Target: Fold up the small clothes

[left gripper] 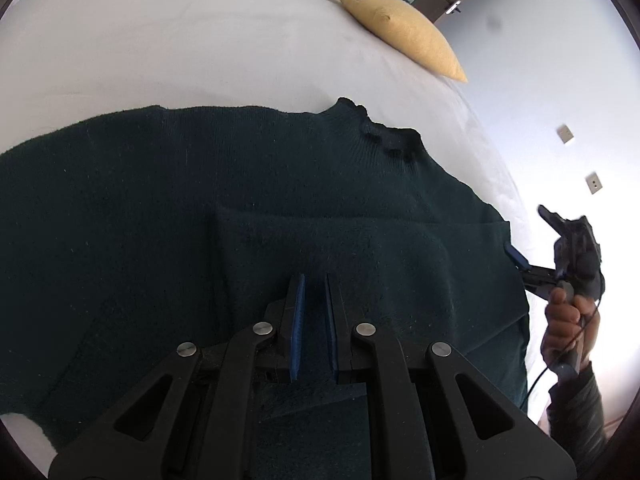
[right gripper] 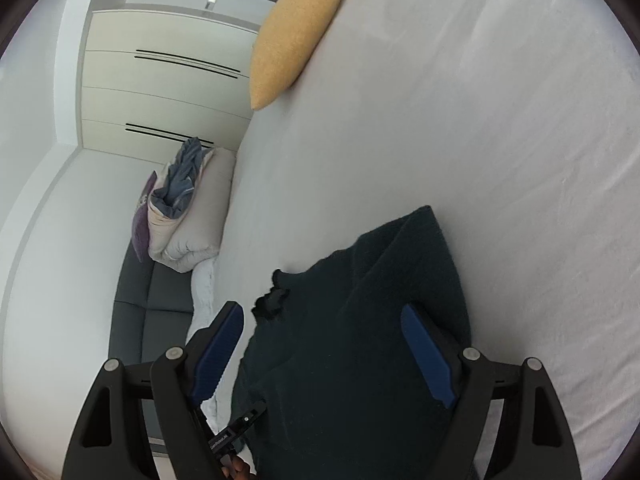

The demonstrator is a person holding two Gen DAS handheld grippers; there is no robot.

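Dark green sweater [left gripper: 168,208] flat on the bed [left gripper: 180,48], both my grippers over it.

My left gripper [left gripper: 314,320] sits low over the sweater's folded middle, jaws narrow with a slim gap; I cannot tell whether cloth is caught between them. My right gripper [right gripper: 324,348] hovers at the sweater's edge near the collar [right gripper: 272,300], jaws wide, nothing held. A yellow pillow [left gripper: 400,26] lies on the bed beyond the sweater, well apart. Folded bedding [right gripper: 184,208] rests on a grey sofa [right gripper: 156,304] beside the bed.
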